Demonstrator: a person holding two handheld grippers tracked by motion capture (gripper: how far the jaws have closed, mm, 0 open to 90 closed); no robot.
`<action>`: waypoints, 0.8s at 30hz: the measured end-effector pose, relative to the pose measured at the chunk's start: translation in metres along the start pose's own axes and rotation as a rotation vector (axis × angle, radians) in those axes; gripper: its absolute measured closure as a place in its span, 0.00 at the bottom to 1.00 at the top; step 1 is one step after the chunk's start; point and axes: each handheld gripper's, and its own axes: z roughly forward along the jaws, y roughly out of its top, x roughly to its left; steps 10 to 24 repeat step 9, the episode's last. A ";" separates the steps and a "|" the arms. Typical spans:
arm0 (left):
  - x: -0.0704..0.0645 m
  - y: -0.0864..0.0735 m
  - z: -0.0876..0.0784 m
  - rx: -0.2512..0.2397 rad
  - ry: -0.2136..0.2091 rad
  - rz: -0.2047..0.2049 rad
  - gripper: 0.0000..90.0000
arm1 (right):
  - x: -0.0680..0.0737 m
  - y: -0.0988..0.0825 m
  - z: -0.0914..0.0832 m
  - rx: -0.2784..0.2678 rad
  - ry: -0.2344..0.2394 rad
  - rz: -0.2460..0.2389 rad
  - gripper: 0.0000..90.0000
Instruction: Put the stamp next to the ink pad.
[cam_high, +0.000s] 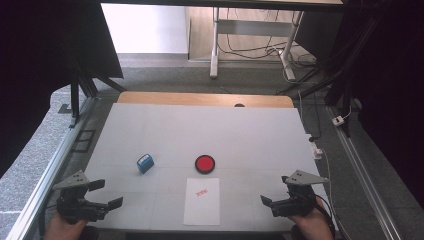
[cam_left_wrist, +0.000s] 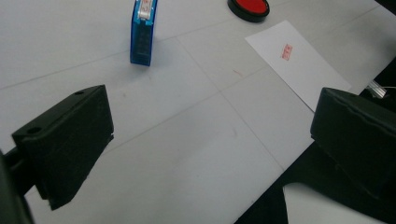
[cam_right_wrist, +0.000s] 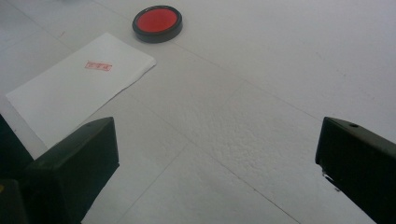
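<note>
Left hand-held gripper (cam_high: 102, 194) and right hand-held gripper (cam_high: 275, 192): jaws apart, empty, at the near table (cam_high: 250, 135) edge. Stamped paper (cam_high: 202, 201) between. Beyond, blue stamp (cam_high: 145, 163) and red ink pad (cam_high: 205, 163). We judge the stamp light and rigid; grip its flat sides.

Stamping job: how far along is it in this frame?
Looks finished: the white paper sheet bears a red rectangular imprint. The blue stamp lies on the table beside the round red ink pad, which is uncovered. Left claw and right claw are open, holding nothing. Nothing visibly left.
</note>
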 end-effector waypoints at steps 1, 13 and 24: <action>-0.001 0.000 -0.001 -0.002 0.002 0.001 0.00 | 0.000 0.000 0.000 0.000 0.000 0.000 0.00; -0.004 0.001 0.004 0.057 0.032 0.015 0.00 | 0.000 0.000 0.001 0.000 0.000 -0.002 0.00; -0.004 0.001 0.004 0.057 0.032 0.015 0.00 | 0.000 0.000 0.001 0.000 0.000 -0.002 0.00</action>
